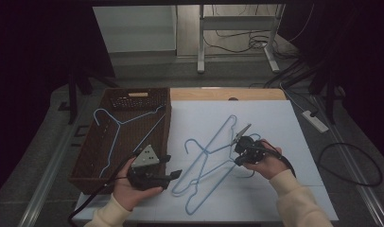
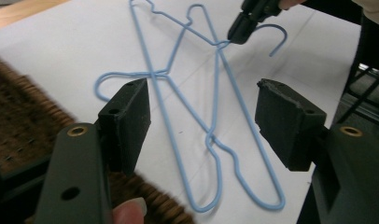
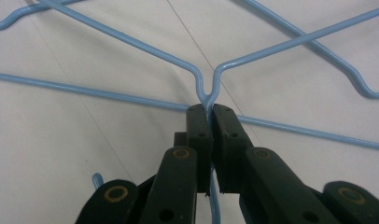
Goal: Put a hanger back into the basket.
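My right hand-held gripper is closed tight on the twisted neck of a light blue wire hanger, which lies crossed with other blue wire hangers on the white sheet covering the bench. My left hand-held gripper hangs wide open and empty near the brown woven basket, where another blue hanger lies. Beyond the bench, cables trail over a grey floor.

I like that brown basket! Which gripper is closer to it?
Left. The left gripper hovers open right beside the basket, at its near right corner. The right gripper is farther off over the white mat, shut on a blue hanger.
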A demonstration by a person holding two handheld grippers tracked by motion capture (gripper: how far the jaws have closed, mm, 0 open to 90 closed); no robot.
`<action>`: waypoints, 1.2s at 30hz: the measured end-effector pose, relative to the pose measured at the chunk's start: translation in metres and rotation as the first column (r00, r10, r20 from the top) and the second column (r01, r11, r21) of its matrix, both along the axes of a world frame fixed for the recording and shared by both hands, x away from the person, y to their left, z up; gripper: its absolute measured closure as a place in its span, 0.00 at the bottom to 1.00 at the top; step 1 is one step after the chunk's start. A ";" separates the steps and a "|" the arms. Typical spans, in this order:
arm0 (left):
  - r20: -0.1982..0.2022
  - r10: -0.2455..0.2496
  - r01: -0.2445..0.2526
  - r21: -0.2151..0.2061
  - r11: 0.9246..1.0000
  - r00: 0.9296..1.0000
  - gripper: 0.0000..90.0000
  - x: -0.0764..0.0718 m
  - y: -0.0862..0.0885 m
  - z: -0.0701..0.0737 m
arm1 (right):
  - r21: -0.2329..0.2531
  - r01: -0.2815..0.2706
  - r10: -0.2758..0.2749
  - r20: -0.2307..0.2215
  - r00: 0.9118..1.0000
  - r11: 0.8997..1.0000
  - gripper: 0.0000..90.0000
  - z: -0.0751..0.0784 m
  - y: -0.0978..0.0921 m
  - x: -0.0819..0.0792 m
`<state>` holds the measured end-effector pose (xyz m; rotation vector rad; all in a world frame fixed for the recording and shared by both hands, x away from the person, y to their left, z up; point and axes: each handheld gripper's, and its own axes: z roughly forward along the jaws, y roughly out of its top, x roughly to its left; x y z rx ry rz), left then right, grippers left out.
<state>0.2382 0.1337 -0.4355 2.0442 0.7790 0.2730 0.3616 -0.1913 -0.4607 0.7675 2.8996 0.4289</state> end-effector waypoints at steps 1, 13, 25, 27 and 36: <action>-0.009 -0.011 0.011 0.001 1.000 1.000 0.40 0.001 -0.006 0.000 | -0.001 -0.002 0.002 -0.002 1.000 1.000 0.96 0.000 -0.001 0.000; -0.056 -0.054 0.057 0.054 0.997 0.997 0.39 0.007 -0.034 -0.006 | -0.008 -0.005 0.005 -0.009 1.000 1.000 0.96 0.001 0.000 -0.002; -0.117 -0.071 0.082 0.097 0.992 0.991 0.38 0.021 -0.058 -0.020 | -0.021 -0.011 0.011 -0.012 1.000 1.000 0.96 0.002 0.002 -0.004; -0.122 -0.072 0.085 0.100 0.991 0.990 0.38 0.023 -0.061 -0.022 | -0.020 -0.011 0.011 -0.012 1.000 1.000 0.96 0.002 0.002 -0.005; -0.124 -0.076 0.093 0.137 0.986 0.989 0.38 0.025 -0.076 -0.027 | -0.027 -0.015 0.015 -0.017 1.000 1.000 0.96 0.003 0.003 -0.006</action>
